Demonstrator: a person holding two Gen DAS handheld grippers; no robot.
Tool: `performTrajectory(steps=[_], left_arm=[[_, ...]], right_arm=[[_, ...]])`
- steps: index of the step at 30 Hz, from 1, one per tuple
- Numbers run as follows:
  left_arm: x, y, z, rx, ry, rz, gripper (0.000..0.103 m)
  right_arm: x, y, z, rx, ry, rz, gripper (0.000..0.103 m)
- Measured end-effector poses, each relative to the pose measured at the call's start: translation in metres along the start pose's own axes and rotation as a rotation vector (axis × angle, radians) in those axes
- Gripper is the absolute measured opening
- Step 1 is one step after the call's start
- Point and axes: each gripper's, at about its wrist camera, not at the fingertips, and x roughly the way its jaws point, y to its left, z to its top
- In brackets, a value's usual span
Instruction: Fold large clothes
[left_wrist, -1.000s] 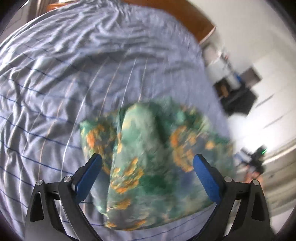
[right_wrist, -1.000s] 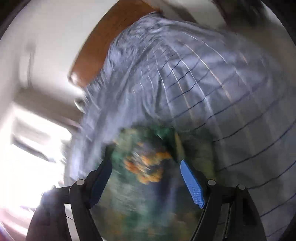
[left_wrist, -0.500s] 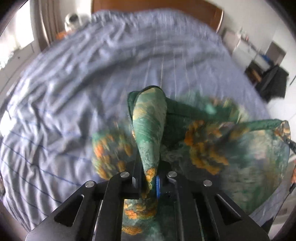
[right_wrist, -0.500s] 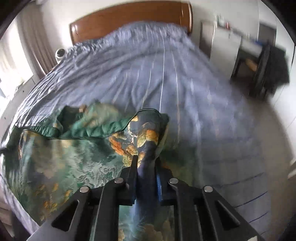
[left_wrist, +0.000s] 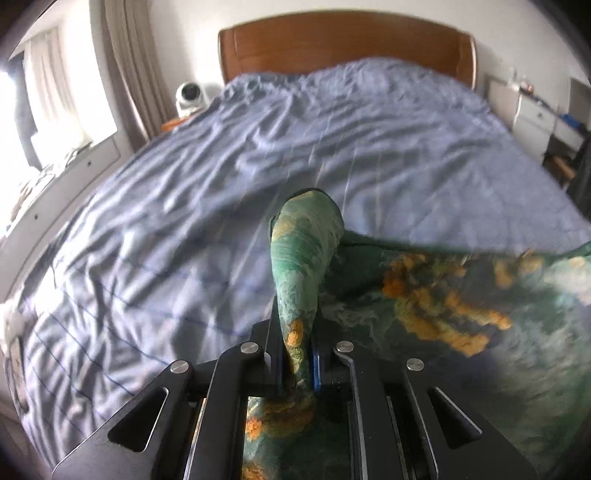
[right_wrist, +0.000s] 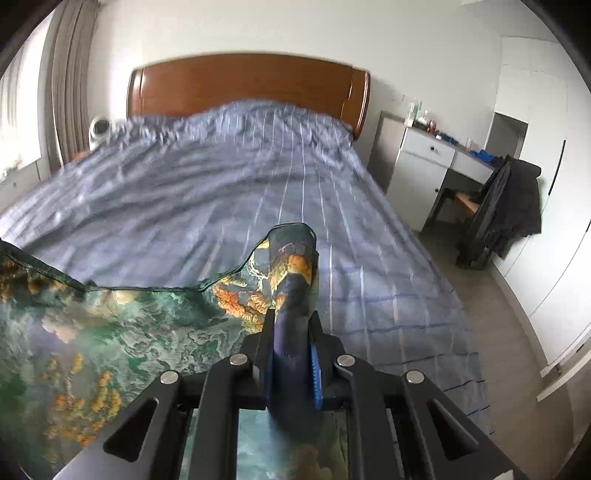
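Left gripper (left_wrist: 297, 363): pressed together on a bunched corner of the green patterned garment (left_wrist: 424, 306); pinched fold pokes up and forward past the fingertips.
Right gripper (right_wrist: 291, 363): pinching the garment's other corner, darker blue and orange there; fold stands up between the blue pads (right_wrist: 314, 373).
Garment span: stretched between both grippers; runs right from the left gripper, left from the right gripper (right_wrist: 110, 332); dark-piped top edge sags slightly mid-span.
Garment position: near end of the bed, above the blue striped bedspread (left_wrist: 221, 177); contact with the bedspread cannot be told.
Bedspread: wrinkled, thin pale and dark stripes, covers the whole bed.
Far end: brown wooden headboard (right_wrist: 247, 85).
Far left: small white round device (left_wrist: 190, 96) beside the bed, curtains (left_wrist: 125, 70) behind.
Right: white desk (right_wrist: 432, 162), chair with dark clothing draped over it (right_wrist: 513, 206).
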Motion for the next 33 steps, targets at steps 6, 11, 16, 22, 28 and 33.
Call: performTrajectory(steps=[6, 11, 16, 22, 28, 33], left_arm=[[0.03, -0.004, -0.038, 0.014, -0.004, -0.014, 0.013], [0.036, 0.001, -0.042, -0.015, -0.011, -0.048, 0.014], [0.041, 0.005, -0.043, -0.044, -0.012, -0.081, 0.015], [0.042, 0.006, -0.044, -0.054, -0.011, -0.091, 0.015], [0.035, 0.012, -0.041, -0.074, 0.01, -0.03, 0.05], [0.02, 0.04, -0.023, -0.15, 0.104, -0.033, 0.09]], right_arm=[[0.065, 0.016, -0.045, -0.005, 0.118, 0.015, 0.015], [0.09, 0.017, -0.072, 0.056, 0.138, 0.038, 0.015], [0.095, 0.016, -0.079, 0.084, 0.125, 0.049, 0.016], [0.103, 0.012, -0.078, 0.123, 0.126, 0.078, 0.018], [0.106, -0.003, -0.076, 0.197, 0.137, 0.144, 0.023], [0.116, -0.056, -0.07, 0.436, 0.244, 0.288, 0.066]])
